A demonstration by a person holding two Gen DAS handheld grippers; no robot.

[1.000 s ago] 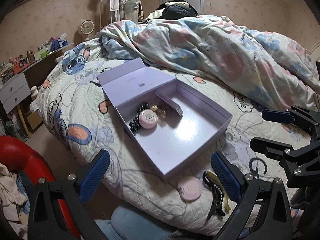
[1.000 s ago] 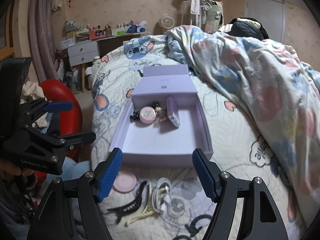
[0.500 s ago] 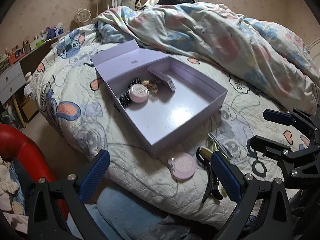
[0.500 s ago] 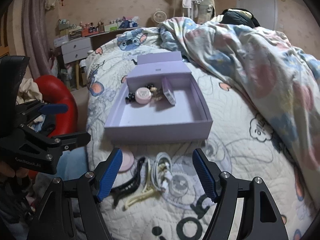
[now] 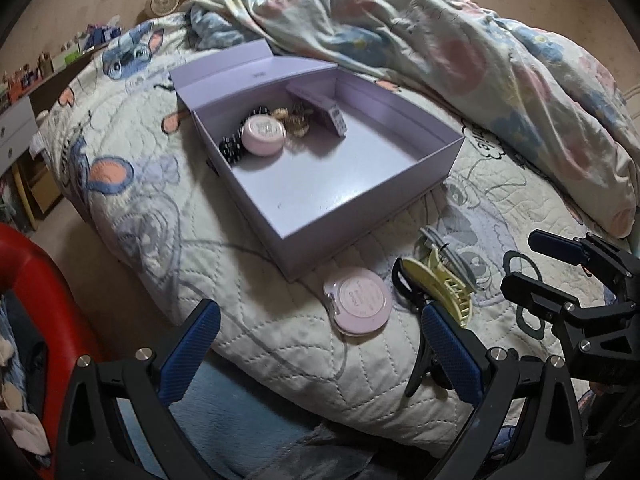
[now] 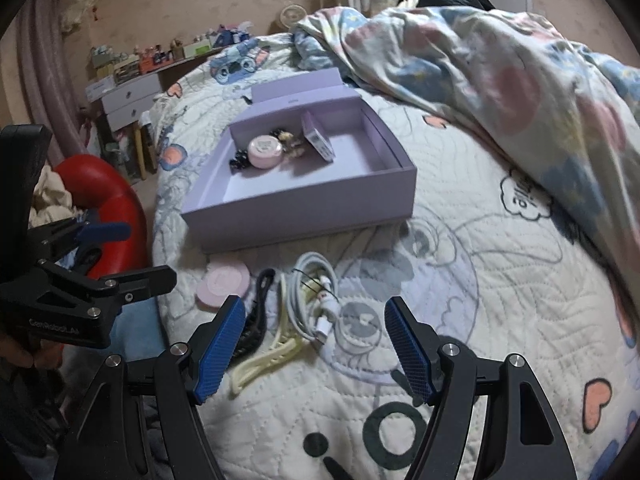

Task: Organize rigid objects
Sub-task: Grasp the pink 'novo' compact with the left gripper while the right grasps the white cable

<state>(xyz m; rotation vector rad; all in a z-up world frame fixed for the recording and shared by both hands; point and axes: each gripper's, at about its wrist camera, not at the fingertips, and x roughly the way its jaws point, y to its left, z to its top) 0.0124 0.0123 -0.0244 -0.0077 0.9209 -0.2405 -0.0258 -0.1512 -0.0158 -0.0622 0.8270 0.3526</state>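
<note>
An open lilac box (image 5: pixel 408 184) (image 6: pixel 320 208) lies on the quilted bed. It holds a pink round case (image 5: pixel 264 134) (image 6: pixel 265 152), black beads, a gold trinket and a small card box (image 6: pixel 318 140). In front of it lie a pink compact (image 5: pixel 362 300) (image 6: pixel 223 285), a black hair claw (image 5: pixel 404 286) (image 6: pixel 256 320), a cream hair claw (image 5: pixel 440 290) (image 6: pixel 272 356) and a coiled white cable (image 6: pixel 316 300). My left gripper (image 5: pixel 320 356) is open and empty just before the compact. My right gripper (image 6: pixel 316 348) is open and empty over the cable and claws.
A rumpled floral duvet (image 5: pixel 440 60) (image 6: pixel 500 64) covers the bed's far and right side. A red chair (image 5: pixel 24 264) (image 6: pixel 108 192) stands off the bed's left edge. A dresser with clutter (image 6: pixel 128 92) stands by the wall.
Both grippers have tilted down and moved closer to the bed, so the box has shifted up in view and the loose items in front of it now lie between the fingers. Both stay open.
</note>
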